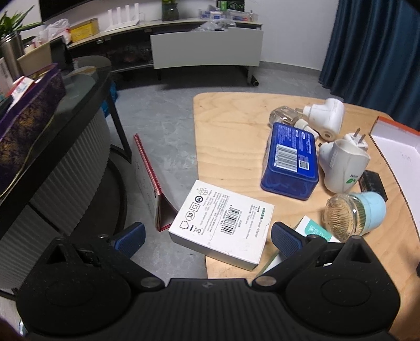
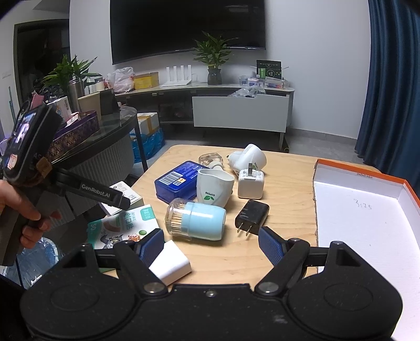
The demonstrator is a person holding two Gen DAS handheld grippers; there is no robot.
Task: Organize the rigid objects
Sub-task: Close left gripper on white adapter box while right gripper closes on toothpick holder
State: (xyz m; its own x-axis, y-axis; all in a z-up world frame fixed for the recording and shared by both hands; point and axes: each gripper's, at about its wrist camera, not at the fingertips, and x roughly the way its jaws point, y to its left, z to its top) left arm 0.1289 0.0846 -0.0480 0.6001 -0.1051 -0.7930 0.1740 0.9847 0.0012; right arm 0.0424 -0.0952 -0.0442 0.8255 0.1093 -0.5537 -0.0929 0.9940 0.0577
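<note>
Your left gripper (image 1: 207, 236) has its jaws spread wide, the ribbed blue pads (image 1: 286, 240) flanking a flat white cardboard box (image 1: 223, 223) printed with a barcode; neither pad touches it. The box overhangs the rounded corner of the light wooden table (image 1: 231, 123).

Your right gripper (image 2: 211, 244) is likewise spread and holds nothing. Its left pad sits against a small white block (image 2: 172, 263).

Between the two lie the rigid items, clustered mid-table:
- a glossy blue plastic case (image 1: 291, 160), rectangular with rounded corners, label side up;
- a toothpick jar (image 2: 195, 221), clear cylinder with pale blue cap, lying on its side;
- a matte black plug adapter (image 2: 252, 216), prongs pointing at you;
- a white square charger (image 2: 250, 185), prongs up;
- two white plug-in vaporisers (image 1: 344, 162), smooth and rounded.

An open white tray with orange rim (image 2: 365, 207) sits at the table's right edge. The floor is grey tile (image 1: 157, 123); a dark television (image 2: 183, 23) hangs above a low console, and a blue curtain (image 2: 393, 78) hangs at right.
</note>
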